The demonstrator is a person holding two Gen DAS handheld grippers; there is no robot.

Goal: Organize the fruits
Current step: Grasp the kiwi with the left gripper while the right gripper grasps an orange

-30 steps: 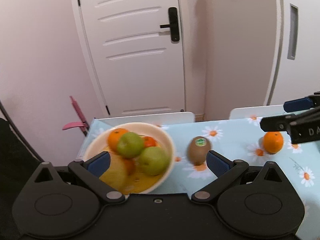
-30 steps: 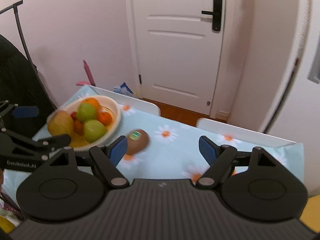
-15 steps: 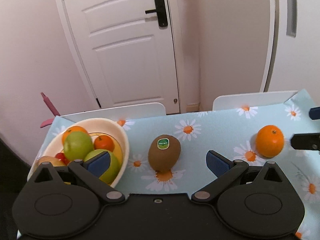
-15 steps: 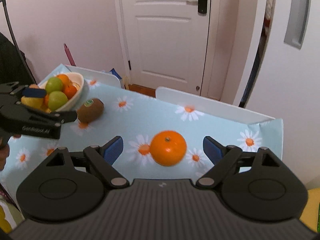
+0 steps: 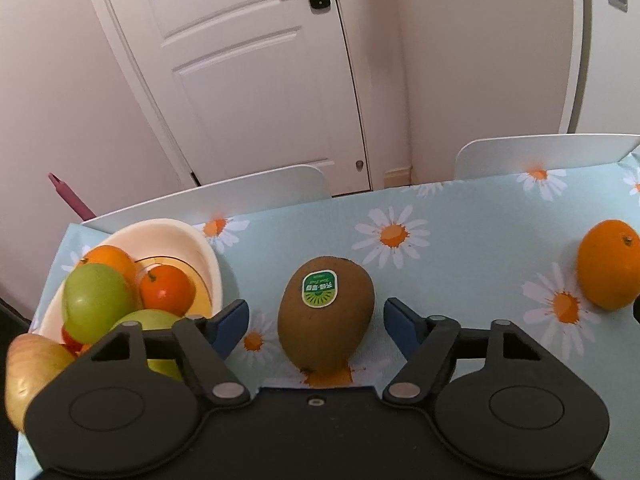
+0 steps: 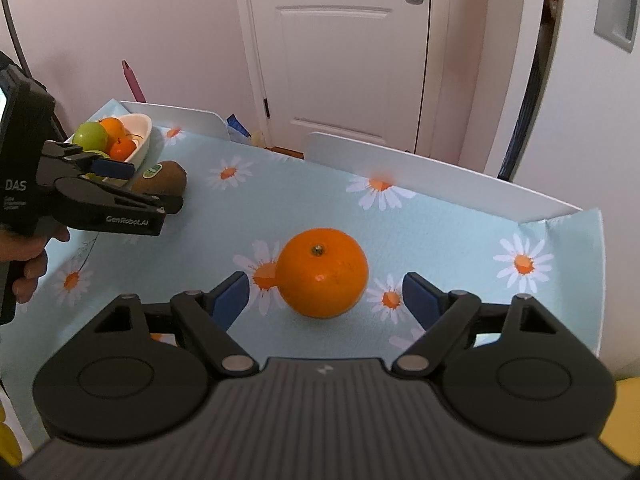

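Observation:
A brown kiwi point(image 5: 326, 314) with a green sticker lies on the daisy tablecloth between the open fingers of my left gripper point(image 5: 316, 322), untouched. It also shows in the right wrist view point(image 6: 162, 178). An orange point(image 6: 322, 272) sits on the cloth between the open fingers of my right gripper point(image 6: 326, 294), untouched; it shows at the right edge of the left wrist view point(image 5: 608, 264). A cream bowl point(image 5: 202, 256) at the left holds green apples, small oranges and a yellow-red apple. The left gripper point(image 6: 116, 188) is seen from the side by the kiwi.
White chair backs point(image 6: 436, 176) stand along the table's far edge, with a white door point(image 5: 248, 72) behind. The table's right edge point(image 6: 598, 280) lies close to the orange. A pink handle point(image 5: 70, 196) leans at the far left.
Both grippers have moved forward and down. The left one swung right from the bowl to frame the kiwi; the right one swung right to frame the orange. Both stay open.

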